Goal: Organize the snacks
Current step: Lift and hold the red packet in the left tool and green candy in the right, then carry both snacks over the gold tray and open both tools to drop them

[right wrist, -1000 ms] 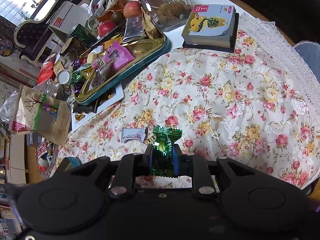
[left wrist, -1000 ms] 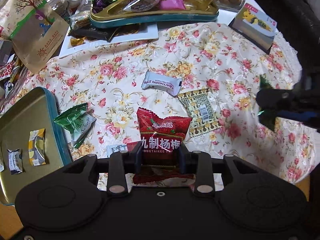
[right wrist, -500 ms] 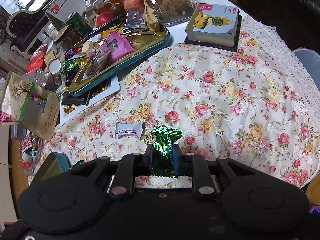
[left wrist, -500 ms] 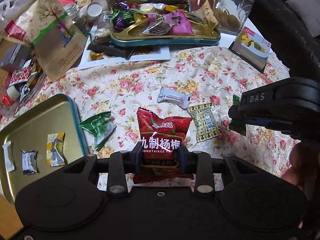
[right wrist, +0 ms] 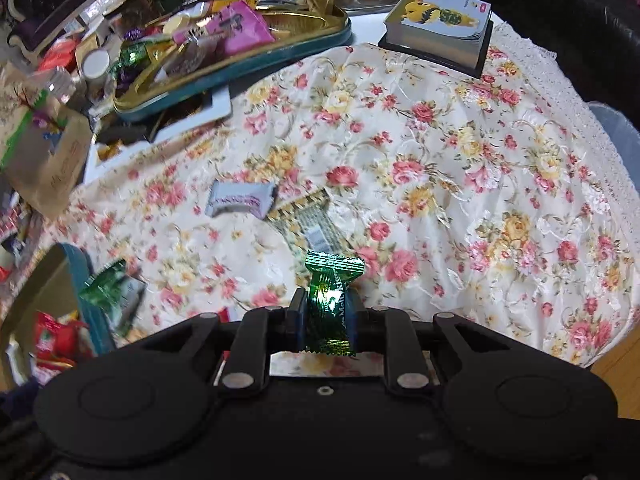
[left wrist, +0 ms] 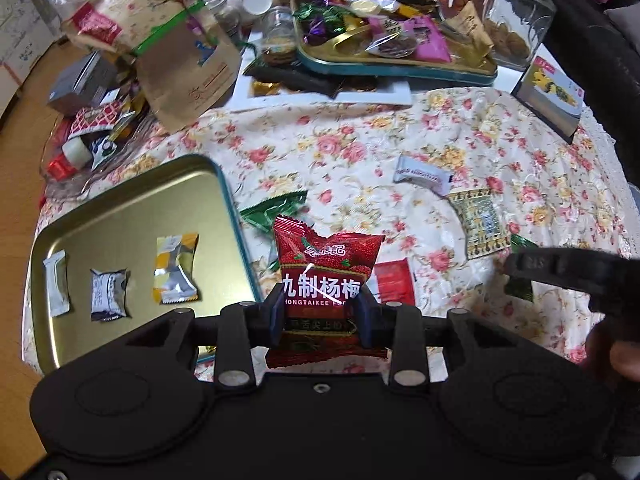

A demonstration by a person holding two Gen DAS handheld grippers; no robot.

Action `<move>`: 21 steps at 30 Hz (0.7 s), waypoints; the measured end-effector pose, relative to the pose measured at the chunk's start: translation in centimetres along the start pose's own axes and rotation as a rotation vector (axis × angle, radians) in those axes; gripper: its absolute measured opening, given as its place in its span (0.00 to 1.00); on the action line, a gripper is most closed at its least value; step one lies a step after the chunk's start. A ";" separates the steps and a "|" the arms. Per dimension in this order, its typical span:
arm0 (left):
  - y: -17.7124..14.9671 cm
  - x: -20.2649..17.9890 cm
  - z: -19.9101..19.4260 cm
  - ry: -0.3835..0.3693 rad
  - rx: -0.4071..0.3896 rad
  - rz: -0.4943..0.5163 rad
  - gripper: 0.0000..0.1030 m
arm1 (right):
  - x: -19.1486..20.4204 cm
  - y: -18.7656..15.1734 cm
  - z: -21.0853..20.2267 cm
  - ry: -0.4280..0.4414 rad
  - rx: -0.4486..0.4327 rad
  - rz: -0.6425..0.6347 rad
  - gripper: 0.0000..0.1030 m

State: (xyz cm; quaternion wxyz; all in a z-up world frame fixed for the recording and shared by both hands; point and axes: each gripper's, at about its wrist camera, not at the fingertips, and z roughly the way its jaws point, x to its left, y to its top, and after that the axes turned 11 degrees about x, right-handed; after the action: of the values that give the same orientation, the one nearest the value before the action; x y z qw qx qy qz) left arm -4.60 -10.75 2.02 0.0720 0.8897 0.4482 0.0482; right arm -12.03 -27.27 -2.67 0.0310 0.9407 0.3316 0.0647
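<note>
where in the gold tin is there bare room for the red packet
The gold tin is bare across its far half, up to the rim. Three candies crowd its near half. The left gripper holds the red packet.

Floral tablecloth [left wrist: 360, 148], gold tin tray [left wrist: 132, 208], white wrapper [left wrist: 422, 172], patterned sachet [left wrist: 482, 224], green packet [left wrist: 276, 210]

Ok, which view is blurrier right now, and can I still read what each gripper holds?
Right wrist: motion smear across the left side, green packet streaked, yet the held green candy stays sharp. Left wrist: mostly crisp, red packet print legible, fisheye bending the gold tray edges.
</note>
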 end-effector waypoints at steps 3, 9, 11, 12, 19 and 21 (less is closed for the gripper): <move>0.2 0.5 -0.1 -0.011 0.007 -0.018 0.43 | -0.4 -1.3 0.7 -0.036 0.003 -0.008 0.20; 0.7 1.5 -2.2 -0.047 -0.037 -0.051 0.43 | -1.5 -4.4 1.9 -0.076 0.021 -0.043 0.20; 0.8 2.2 -3.1 -0.061 -0.054 -0.069 0.43 | -2.0 -5.6 2.0 -0.078 0.030 -0.062 0.20; 1.0 2.7 -3.5 -0.071 -0.062 -0.082 0.43 | -2.3 -6.0 2.0 -0.075 0.035 -0.065 0.20; 1.9 6.2 -4.9 -0.064 -0.097 -0.207 0.43 | -2.3 -6.0 0.2 -0.005 0.088 -0.011 0.21; 2.0 7.2 -5.1 -0.064 -0.100 -0.235 0.43 | -1.5 -5.2 -0.9 0.037 0.074 -0.020 0.21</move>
State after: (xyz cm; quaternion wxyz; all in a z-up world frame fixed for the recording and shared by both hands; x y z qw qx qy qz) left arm 0.51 -5.74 7.57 0.1360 0.8273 0.5441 0.0332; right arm -16.58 -24.13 -2.45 -0.0096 0.9365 0.3435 0.0695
